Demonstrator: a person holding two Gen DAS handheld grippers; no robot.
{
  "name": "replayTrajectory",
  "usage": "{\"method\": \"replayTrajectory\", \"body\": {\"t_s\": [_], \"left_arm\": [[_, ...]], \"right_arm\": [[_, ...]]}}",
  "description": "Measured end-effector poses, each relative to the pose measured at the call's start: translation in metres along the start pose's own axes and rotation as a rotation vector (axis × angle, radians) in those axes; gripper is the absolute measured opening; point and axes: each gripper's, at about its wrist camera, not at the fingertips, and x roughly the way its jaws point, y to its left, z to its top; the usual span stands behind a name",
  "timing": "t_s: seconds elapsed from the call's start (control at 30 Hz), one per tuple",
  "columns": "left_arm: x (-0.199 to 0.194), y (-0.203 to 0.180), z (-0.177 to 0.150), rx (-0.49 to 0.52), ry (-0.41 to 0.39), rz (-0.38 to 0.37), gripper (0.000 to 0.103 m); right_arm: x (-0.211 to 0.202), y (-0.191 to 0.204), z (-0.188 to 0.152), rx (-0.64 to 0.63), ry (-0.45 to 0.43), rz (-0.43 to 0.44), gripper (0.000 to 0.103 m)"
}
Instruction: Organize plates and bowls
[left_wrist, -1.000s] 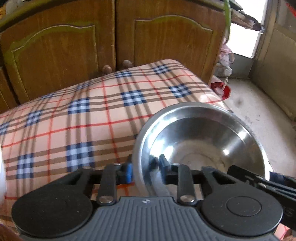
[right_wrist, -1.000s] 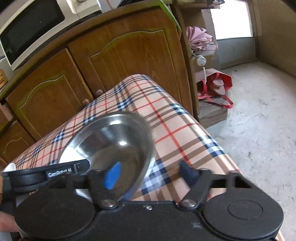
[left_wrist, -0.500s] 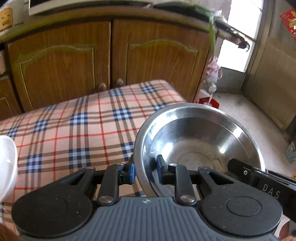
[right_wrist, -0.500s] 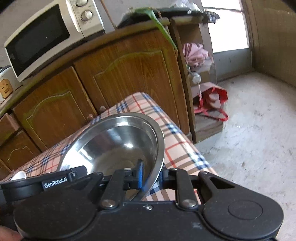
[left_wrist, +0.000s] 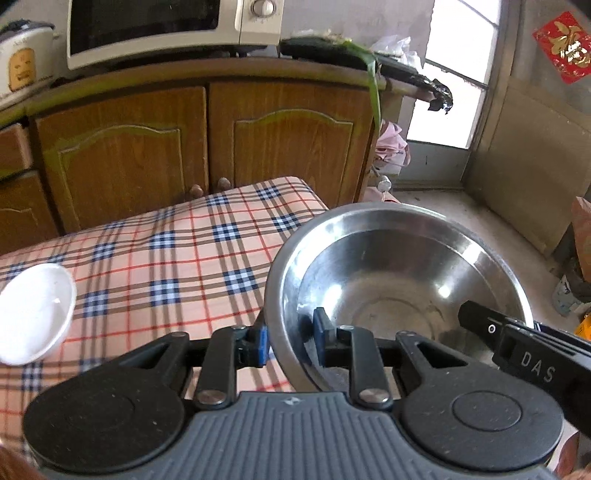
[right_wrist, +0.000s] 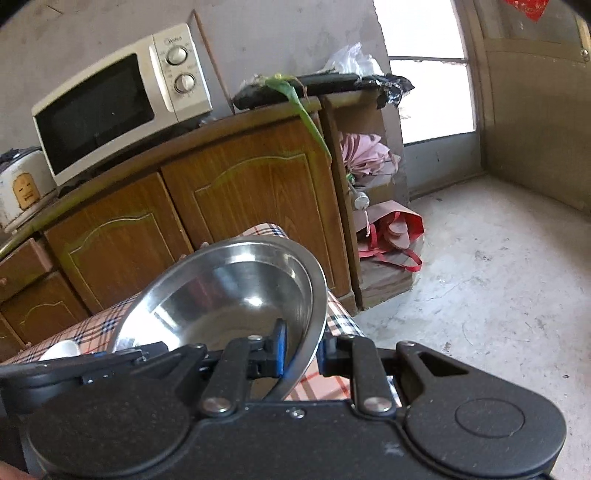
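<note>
A large steel bowl is held in the air above the plaid-covered table. My left gripper is shut on its left rim. My right gripper is shut on its right rim; the bowl shows tilted in the right wrist view. The right gripper's body shows at the bowl's far side in the left wrist view. A white bowl sits on the table at the left and also shows in the right wrist view.
Wooden cabinets stand behind the table, with a microwave and a rice cooker on top. A red bag lies on the concrete floor to the right, past the table's edge.
The right gripper shut on the bowl's rim. Both grippers have lifted the bowl higher off the table, and the views have tilted up to show the microwave.
</note>
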Motion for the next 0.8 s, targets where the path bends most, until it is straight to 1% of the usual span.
{"method": "replayTrajectory", "body": {"t_s": [0.07, 0.23, 0.43, 0.8], "left_arm": [[-0.011, 0.001, -0.006, -0.004, 0.001, 0.006, 0.024], [-0.032, 0.004, -0.023, 0.0, 0.012, 0.017, 0.025], [-0.051, 0.005, -0.037, 0.007, 0.013, 0.036, 0.025], [-0.084, 0.012, -0.059, 0.006, -0.001, 0.046, 0.026]], "right_arm": [[-0.012, 0.005, -0.005, -0.024, -0.004, -0.008, 0.022], [-0.04, 0.011, -0.022, -0.042, -0.011, 0.01, 0.022], [-0.061, 0.014, -0.037, -0.047, -0.004, 0.02, 0.022], [-0.098, 0.026, -0.053, -0.075, -0.018, 0.039, 0.022]]}}
